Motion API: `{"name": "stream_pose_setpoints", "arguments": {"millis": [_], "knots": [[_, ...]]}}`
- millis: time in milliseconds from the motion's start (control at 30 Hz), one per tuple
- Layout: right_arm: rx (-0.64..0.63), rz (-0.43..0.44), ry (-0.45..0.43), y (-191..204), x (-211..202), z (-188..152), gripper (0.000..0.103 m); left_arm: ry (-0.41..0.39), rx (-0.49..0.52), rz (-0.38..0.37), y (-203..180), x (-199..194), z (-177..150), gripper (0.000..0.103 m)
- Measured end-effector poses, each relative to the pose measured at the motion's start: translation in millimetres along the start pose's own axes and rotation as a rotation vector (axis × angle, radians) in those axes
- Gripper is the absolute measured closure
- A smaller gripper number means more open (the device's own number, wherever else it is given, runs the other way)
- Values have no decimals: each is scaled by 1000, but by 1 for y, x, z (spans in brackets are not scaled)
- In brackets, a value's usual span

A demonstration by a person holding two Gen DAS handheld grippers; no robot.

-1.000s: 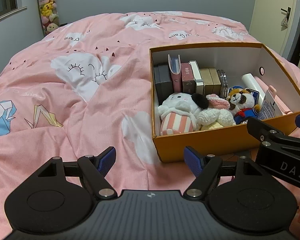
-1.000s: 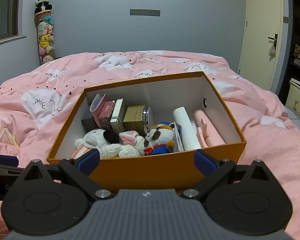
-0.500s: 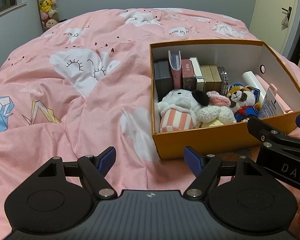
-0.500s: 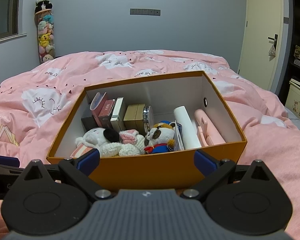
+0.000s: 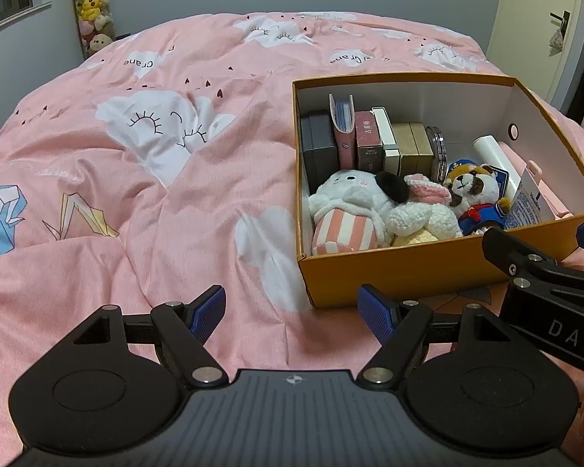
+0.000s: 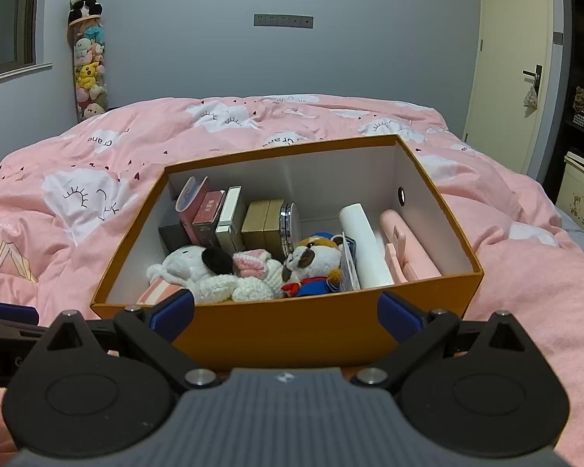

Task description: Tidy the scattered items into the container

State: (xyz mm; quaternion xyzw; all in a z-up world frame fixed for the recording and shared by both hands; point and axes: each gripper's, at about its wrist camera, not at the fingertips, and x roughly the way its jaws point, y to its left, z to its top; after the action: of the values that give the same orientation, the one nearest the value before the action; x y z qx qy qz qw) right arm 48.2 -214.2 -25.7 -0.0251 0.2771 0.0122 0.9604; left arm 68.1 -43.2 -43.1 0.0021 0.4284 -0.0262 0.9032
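Currently, orange box [image 6: 292, 334] on pink duvet [image 5: 136, 194], packed with plush toys [image 6: 214, 272], apparently small boxes [image 6: 229, 218], left gripper [image 5: 292, 311] and right gripper [image 6: 286, 311] both spread wide, empty.

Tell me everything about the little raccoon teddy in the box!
The raccoon plush has a brown-and-white fuzzy face, a dark nose, a blue cap and a blue sailor outfit with a red bow. It leans near the front wall of the orange box, face up. The white crocheted bunny presses against one side, a printed packet against the other.
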Motion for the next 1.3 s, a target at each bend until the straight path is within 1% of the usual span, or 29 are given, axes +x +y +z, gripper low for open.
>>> {"name": "stream_pose_setpoints", "arguments": {"millis": [1300], "knots": [[15,2,27,-1,3,-4,2,1,2,1,0,0,0,15]]}}
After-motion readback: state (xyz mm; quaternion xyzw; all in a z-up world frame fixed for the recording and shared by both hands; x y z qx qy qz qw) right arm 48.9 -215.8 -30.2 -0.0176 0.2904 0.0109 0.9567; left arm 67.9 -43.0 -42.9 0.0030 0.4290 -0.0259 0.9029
